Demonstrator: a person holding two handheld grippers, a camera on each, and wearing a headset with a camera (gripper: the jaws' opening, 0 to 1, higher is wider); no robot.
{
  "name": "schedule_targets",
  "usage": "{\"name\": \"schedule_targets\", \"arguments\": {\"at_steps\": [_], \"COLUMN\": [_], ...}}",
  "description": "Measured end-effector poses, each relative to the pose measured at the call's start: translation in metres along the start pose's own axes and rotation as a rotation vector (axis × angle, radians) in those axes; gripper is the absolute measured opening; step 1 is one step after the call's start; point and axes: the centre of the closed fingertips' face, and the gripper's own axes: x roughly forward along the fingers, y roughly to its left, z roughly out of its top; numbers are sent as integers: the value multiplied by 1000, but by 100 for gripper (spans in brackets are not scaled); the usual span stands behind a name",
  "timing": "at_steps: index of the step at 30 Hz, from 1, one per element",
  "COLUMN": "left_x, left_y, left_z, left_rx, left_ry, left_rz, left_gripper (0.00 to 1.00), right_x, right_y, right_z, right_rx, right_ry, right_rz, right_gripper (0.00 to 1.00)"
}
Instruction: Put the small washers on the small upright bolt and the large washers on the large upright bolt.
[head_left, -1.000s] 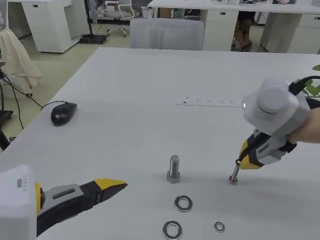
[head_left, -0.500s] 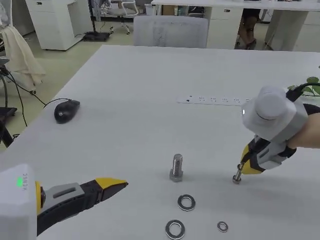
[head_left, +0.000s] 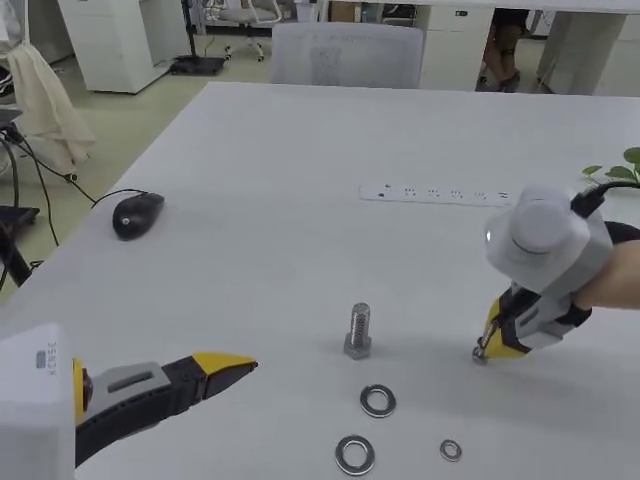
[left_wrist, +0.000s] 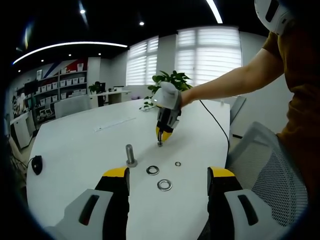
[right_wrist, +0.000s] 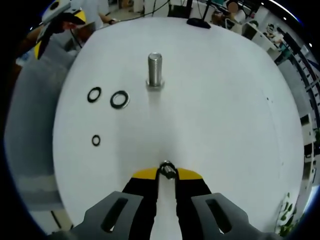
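Right gripper (head_left: 488, 348) pinches the upright small bolt (right_wrist: 167, 170); small washer (head_left: 451, 450) lies just near-left; left gripper (left_wrist: 168, 173) gapes empty.

No words or numbers can be read here. In the head view, at the lower left of the frame, the left gripper (head_left: 240, 368) has some tiny dark print on its white part. It is too blurry to read.
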Motion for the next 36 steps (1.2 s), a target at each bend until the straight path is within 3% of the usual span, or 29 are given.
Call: {"name": "schedule_targets", "arguments": {"at_steps": [22, 27, 36], "left_x": [-2, -5, -3], "left_y": [3, 9, 4], "left_z": [-2, -5, 1], "left_rx": [-2, 1, 20], "left_ry": [6, 6, 5], "left_rz": [7, 7, 2], "left_gripper": [62, 62, 62], "right_x": [7, 0, -14], "right_y": [2, 2, 12], "right_z": [-5, -6, -15], "right_rx": [18, 28, 40], "right_ry": [-24, -35, -40], "right_rz": [-5, -14, -32], "right_gripper": [14, 14, 14]}}
